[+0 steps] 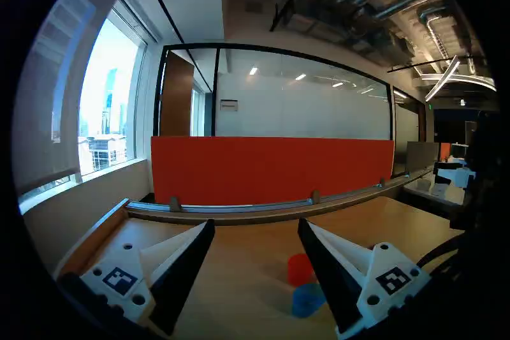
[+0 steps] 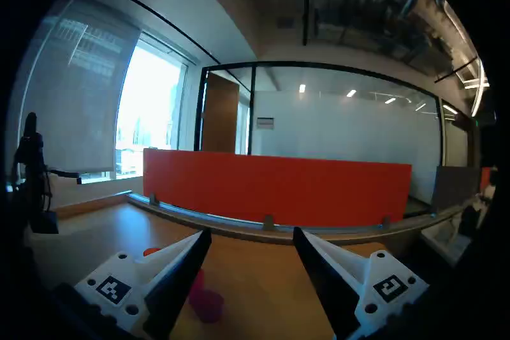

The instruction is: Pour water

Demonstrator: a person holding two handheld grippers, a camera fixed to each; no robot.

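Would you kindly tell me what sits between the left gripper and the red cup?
A blue cup, seen in the left gripper view, just in front of the red cup.

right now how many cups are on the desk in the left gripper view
2. A red cup stands on the desk between the tongs; a blue cup sits right in front of it, nearer the camera. The tongs may hide others.

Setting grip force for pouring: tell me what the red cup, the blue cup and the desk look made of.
Red cup: likely plastic, uniform saturated colour. Blue cup: likely plastic, even bright colour. Desk: wood or wood-look laminate, tan, soft sheen.
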